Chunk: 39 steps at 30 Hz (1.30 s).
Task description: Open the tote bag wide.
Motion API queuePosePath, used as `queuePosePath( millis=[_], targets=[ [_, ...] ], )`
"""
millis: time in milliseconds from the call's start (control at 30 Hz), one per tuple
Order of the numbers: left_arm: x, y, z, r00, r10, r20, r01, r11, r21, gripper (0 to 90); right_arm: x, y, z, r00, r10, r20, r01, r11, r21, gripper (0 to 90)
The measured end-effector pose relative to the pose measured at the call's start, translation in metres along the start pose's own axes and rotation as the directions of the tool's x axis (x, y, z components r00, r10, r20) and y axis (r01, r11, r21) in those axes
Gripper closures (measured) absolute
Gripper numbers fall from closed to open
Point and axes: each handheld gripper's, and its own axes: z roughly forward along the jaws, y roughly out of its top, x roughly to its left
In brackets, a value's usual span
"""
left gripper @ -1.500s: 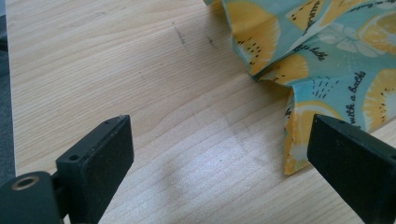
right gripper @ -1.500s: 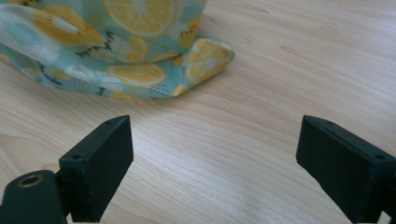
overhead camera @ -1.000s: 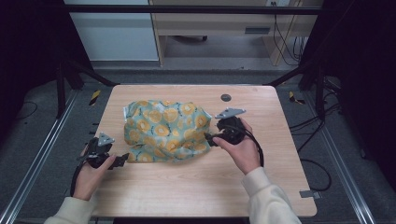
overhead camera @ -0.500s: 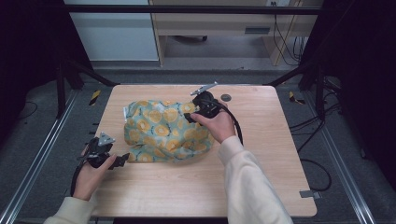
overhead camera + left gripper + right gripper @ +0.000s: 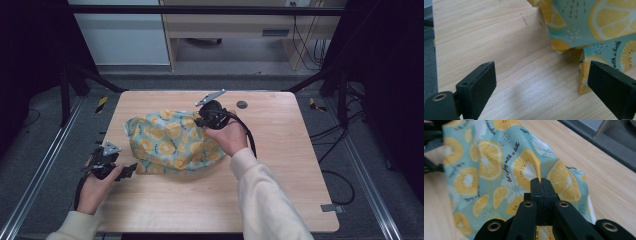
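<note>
Lemon-print cloth (image 5: 172,142) is lying bunched on the left-centre of the surface (image 5: 280,150), nearer the far edge than the near one, its near-left corner close to the surface's left edge

Right tongs (image 5: 199,120) are pressed together and pinching a raised ridge of the cloth near its far-right side; in the right gripper view the jaws are meeting on a peaked fold (image 5: 537,167) with fabric draping down both sides. The right hand (image 5: 227,137) is reaching across over the cloth

Left tongs (image 5: 131,168) are sitting spread wide at the near-left corner of the cloth, holding nothing. In the left gripper view the cloth's hanging corner (image 5: 584,72) is lying just by the right-hand jaw, bare wood between the two jaws

Step in hand looks like lifting or spreading the cloth, judging from the pinch. To do it well:
- keeping the right pinch firm, since only a thin ridge is caught and it could slip out under pull
- sliding the left tongs toward the cloth so the loose corner is sitting between both jaws before closing
- biting a single layer at the corner if unfolding is the aim; layers are hard to tell apart here
- pulling the two grips apart gently and low over the surface, so the cloth is flattening rather than dragging toward the left edge

A small dark round thing (image 5: 242,104) is sitting near the far edge, well apart from the cloth
</note>
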Motion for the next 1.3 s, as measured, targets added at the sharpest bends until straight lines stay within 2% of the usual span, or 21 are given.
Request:
queuePosePath(
  millis=[167, 333, 533, 567, 600, 633, 667, 900, 1133, 1300],
  targets=[
    [0.010, -0.002, -0.007, 0.9995, -0.028, -0.015, 0.028, 0.9993, -0.025, 9.4, 0.029, -0.008, -0.030, 0.9975, -0.064, -0.028, 0.062, 0.996, -0.066, 90.0],
    [0.017, -0.005, -0.008, 0.9982, -0.052, -0.031, 0.051, 0.9984, -0.024, 9.8, 0.060, -0.031, -0.058, 0.9930, -0.102, -0.061, 0.093, 0.987, -0.129, 90.0],
    [0.018, -0.005, -0.008, 0.9978, -0.056, -0.034, 0.056, 0.9982, -0.020, 10.7, 0.088, -0.073, -0.067, 0.9879, -0.121, -0.098, 0.108, 0.986, -0.123, 90.0],
    [0.017, -0.005, -0.008, 0.9978, -0.055, -0.036, 0.054, 0.9983, -0.021, 10.7, 0.088, -0.073, -0.067, 0.9879, -0.121, -0.098, 0.108, 0.986, -0.123, 90.0],
    [0.017, -0.005, -0.007, 0.9979, -0.056, -0.035, 0.055, 0.9983, -0.018, 11.1, 0.096, -0.087, -0.065, 0.9867, -0.118, -0.111, 0.106, 0.989, -0.107, 90.0],
    [0.017, -0.005, -0.007, 0.9979, -0.056, -0.035, 0.055, 0.9983, -0.018, 11.1, 0.096, -0.087, -0.065, 0.9867, -0.118, -0.111, 0.106, 0.989, -0.107, 90.0],
    [0.016, -0.005, -0.007, 0.9979, -0.058, -0.031, 0.057, 0.9982, -0.019, 11.2, 0.101, -0.097, -0.061, 0.9859, -0.117, -0.120, 0.106, 0.990, -0.090, 90.0],
    [0.017, -0.005, -0.008, 0.9974, -0.064, -0.032, 0.064, 0.9978, -0.017, 11.8, 0.108, -0.123, -0.043, 0.9840, -0.094, -0.151, 0.090, 0.995, -0.033, 90.0],
    [0.018, -0.006, -0.007, 0.9975, -0.063, -0.033, 0.063, 0.9980, -0.011, 12.2, 0.107, -0.133, -0.032, 0.9883, -0.075, -0.133, 0.078, 0.997, 0.023, 90.0],
    [0.018, -0.006, -0.006, 0.9974, -0.063, -0.036, 0.063, 0.9980, -0.007, 12.5, 0.104, -0.137, -0.023, 0.9897, -0.091, -0.110, 0.099, 0.992, 0.072, 87.9]
  ],
)
